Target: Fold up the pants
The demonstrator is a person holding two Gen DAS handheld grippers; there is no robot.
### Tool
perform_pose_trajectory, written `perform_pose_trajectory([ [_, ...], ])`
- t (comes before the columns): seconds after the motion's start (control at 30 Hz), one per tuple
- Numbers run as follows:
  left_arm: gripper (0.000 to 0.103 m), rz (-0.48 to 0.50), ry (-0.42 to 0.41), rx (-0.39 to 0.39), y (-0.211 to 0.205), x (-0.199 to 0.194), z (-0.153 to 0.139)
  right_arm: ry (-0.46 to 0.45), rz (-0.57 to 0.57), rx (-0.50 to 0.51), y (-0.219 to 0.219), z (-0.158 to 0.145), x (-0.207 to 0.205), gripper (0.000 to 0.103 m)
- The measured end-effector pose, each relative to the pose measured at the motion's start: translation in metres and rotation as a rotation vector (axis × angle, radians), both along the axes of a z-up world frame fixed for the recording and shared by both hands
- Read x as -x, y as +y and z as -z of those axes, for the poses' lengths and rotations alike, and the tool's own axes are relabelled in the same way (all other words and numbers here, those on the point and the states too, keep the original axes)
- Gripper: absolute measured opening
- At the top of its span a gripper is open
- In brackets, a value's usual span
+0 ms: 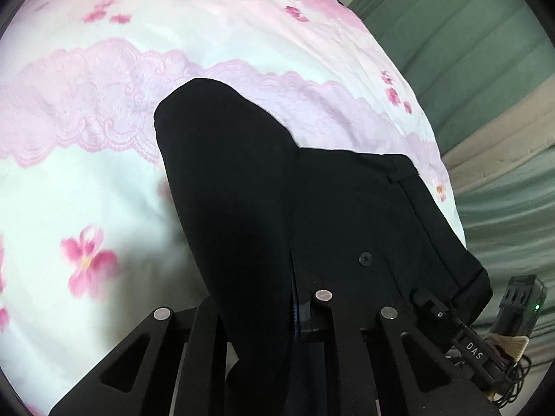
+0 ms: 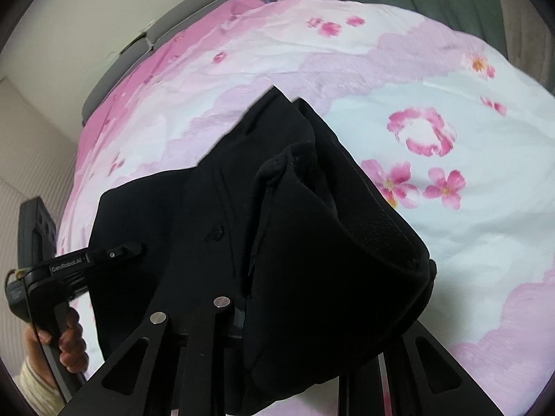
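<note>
The black pants (image 1: 312,215) hang in the air above the pink floral bedspread (image 1: 104,173), held up at the waistband end. My left gripper (image 1: 295,315) is shut on the pants, with cloth draped over its fingers; a black button (image 1: 365,259) shows near it. My right gripper (image 2: 277,319) is shut on the pants (image 2: 277,208) too, and a bunched fold covers its fingertips. The left gripper also shows in the right wrist view (image 2: 128,251), clamped on the pants' left edge. The right gripper shows in the left wrist view (image 1: 430,301) at the pants' right edge.
The bedspread (image 2: 416,86) covers the whole bed. A green curtain (image 1: 468,52) hangs beyond the bed's right side. A grey headboard (image 2: 173,27) and a white wall lie at the far end. A hand (image 2: 69,339) grips the left gripper's handle.
</note>
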State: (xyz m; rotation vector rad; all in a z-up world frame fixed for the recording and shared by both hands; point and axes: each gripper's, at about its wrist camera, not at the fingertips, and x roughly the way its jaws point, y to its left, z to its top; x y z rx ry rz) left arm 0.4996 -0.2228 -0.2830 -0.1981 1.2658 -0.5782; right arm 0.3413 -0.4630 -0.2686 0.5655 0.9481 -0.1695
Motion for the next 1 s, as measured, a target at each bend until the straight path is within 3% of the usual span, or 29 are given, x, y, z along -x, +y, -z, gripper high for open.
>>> perform_pose_trajectory([
  [0.3, 0.014, -0.099, -0.029, 0.032, 0.039, 0.065, -0.072, -0.005, -0.138, 0.001, 0.02, -0.071, 0.032, 0.024],
  [0.53, 0.014, -0.187, -0.096, 0.044, 0.111, 0.127, -0.14, -0.042, -0.314, 0.044, 0.065, -0.134, 0.056, 0.024],
  [0.7, 0.014, -0.235, -0.147, 0.038, 0.178, 0.157, -0.169, -0.083, -0.419, 0.073, 0.123, -0.171, 0.07, 0.024],
  [1.0, 0.014, -0.19, -0.193, 0.029, 0.292, 0.184, -0.2, -0.127, -0.408, 0.108, 0.245, -0.201, 0.099, 0.024],
])
